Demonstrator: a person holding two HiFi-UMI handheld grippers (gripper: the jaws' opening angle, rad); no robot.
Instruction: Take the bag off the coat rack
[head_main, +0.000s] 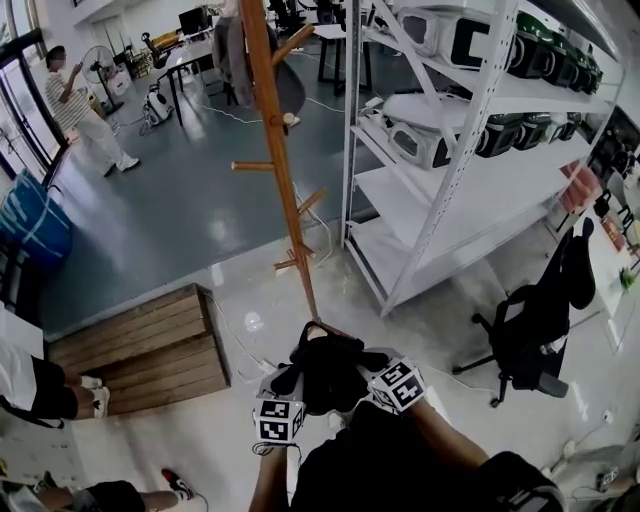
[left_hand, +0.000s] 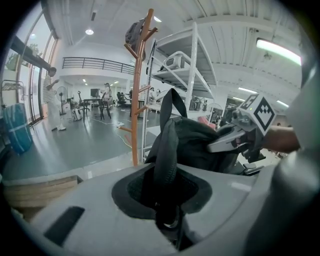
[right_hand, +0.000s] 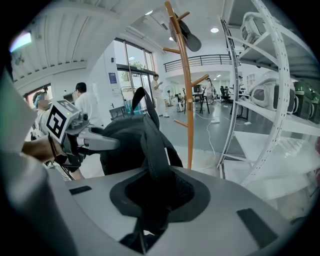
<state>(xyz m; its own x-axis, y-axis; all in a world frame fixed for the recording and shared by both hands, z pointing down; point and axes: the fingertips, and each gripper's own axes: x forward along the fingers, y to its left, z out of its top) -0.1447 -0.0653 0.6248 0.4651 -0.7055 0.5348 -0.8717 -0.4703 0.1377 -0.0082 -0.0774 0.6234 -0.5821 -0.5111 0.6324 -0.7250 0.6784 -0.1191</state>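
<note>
From the head view, looking steeply down, we see the black bag (head_main: 325, 372) hanging low in front of the person, carried between the left gripper (head_main: 290, 400) and the right gripper (head_main: 385, 385). It is already free of the wooden coat rack (head_main: 283, 170), which stands ahead and well apart from it. Neither hand is nearer; each is at one side of the bag. White shelving (head_main: 470, 150) rises to the right of the rack, a black office chair (head_main: 535, 320) sits further right, and a low wooden platform (head_main: 150, 345) lies to the left. A person (head_main: 85, 110) stands far off near the windows.

In the left gripper view, the jaws are nearly together, pinching a black strap (left_hand: 167, 150). The strap runs straight up and away from the jaws into the bag's body, just ahead. The right gripper (left_hand: 235, 137) holds the bag's far side. The rack (left_hand: 139, 100) stands beyond, with a dark item (left_hand: 134, 32) on its top pegs.

In the right gripper view, the jaws likewise clamp a strap (right_hand: 152, 150) whose long axis leads forward and up into the bag. The left gripper (right_hand: 95, 142) shows to the left. The rack (right_hand: 187, 100) is ahead and apart, with the shelving (right_hand: 260, 100) close to its right.

We judge that nothing ties the bag to the rack, and only the shelving crowds the space at the right.
</note>
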